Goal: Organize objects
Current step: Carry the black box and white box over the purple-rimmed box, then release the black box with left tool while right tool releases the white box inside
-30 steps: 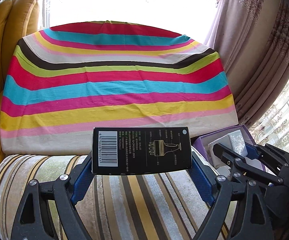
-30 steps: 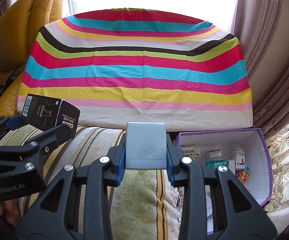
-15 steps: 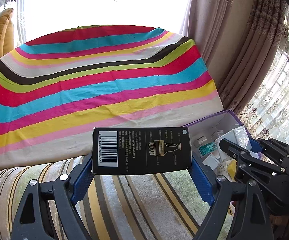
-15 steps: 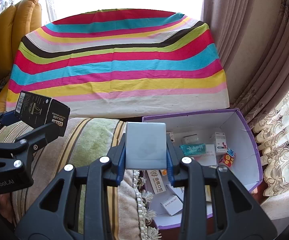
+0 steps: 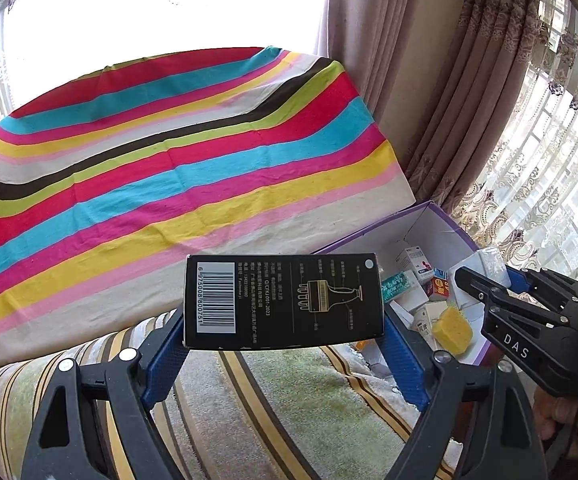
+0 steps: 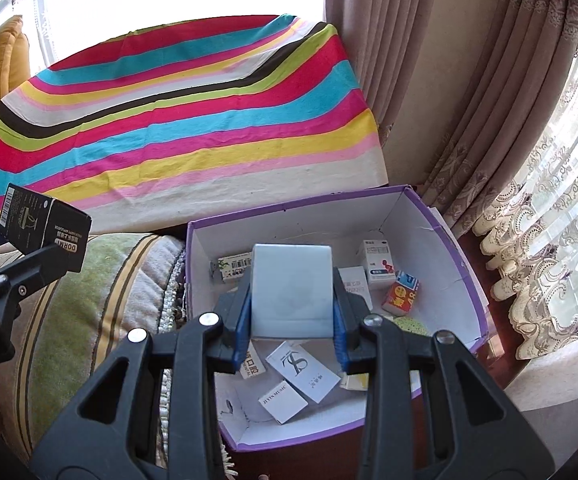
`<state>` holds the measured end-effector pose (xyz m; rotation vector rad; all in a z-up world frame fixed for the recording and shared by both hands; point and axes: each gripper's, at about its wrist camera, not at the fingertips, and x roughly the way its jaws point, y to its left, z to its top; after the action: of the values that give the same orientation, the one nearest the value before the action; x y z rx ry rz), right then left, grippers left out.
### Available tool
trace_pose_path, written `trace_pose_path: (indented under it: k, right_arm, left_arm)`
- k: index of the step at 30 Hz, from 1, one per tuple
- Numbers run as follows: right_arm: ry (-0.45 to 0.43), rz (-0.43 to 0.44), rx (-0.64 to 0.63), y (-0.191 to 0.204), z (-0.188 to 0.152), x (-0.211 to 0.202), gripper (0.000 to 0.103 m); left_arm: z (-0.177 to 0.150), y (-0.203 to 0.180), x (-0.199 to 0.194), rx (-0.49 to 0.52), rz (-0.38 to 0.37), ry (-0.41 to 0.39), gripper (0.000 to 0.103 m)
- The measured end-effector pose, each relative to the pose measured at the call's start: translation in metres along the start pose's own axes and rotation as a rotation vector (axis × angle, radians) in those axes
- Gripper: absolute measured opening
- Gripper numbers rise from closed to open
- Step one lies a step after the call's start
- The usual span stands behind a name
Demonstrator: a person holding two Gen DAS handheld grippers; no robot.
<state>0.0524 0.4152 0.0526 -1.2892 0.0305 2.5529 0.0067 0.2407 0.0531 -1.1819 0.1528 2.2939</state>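
both hands swung right since the earlier frames: the purple cardboard box (image 6: 445, 232) was at the edge of view, now it sits under your right gripper (image 6: 292, 322) and fills the middle of the right wrist view.

your left gripper (image 5: 284, 346) has its blue pads (image 5: 165, 356) spread wide and clamped on the ends of a black carton with a barcode (image 5: 283, 302), held level above the striped sofa cushion (image 5: 281, 408), short of the box. from the right wrist view the same carton (image 6: 45, 232) sits far left, well apart from the box.

your right gripper's fingers pinch a pale grey-blue packet (image 6: 291, 292) by its side edges, upright, over the box interior. can't tell how high above the contents it sits.

inside the box: a white medicine carton with blue and red print (image 6: 377, 260), a red-orange small box (image 6: 401, 294), a barcoded carton (image 6: 231, 266) at the back-left, two white cards (image 6: 303, 370) near the front wall. left wrist view also shows a yellow sponge (image 5: 451, 328) and a teal pack (image 5: 399, 284) in there.

rainbow-striped cloth (image 6: 177, 128) covers the sofa back behind the box, curtains (image 6: 449, 80) to the right.
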Motion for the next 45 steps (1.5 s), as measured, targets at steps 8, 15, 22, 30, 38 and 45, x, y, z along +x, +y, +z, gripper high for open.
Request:
trace_pose_path:
  k: [8,15,22,30,38,45]
  right_arm:
    - [0.000,-0.046,0.056,-0.032,-0.002,0.008,0.037]
    - [0.022,-0.082,0.083,-0.050,-0.005,0.019,0.037]
    - [0.036,-0.101,0.101,-0.061,-0.008,0.028,0.037]
    - [0.044,-0.090,0.143,-0.072,-0.011,0.032,0.039]
    - [0.032,-0.085,0.159,-0.075,-0.011,0.028,0.062]
    - [0.026,-0.079,0.157,-0.065,-0.010,0.017,0.069]
  left_arm:
    - [0.008,-0.025,0.015,0.051,-0.030,0.023,0.088]
    - [0.014,-0.049,0.029,0.092,-0.065,0.044,0.088]
    - [0.018,-0.066,0.047,0.100,-0.112,0.090,0.088]
    - [0.022,-0.075,0.066,0.075,-0.157,0.158,0.090]
    - [0.017,-0.061,0.064,-0.009,-0.179,0.199,0.093]
    - [-0.005,-0.039,0.042,-0.096,-0.204,0.218,0.093]
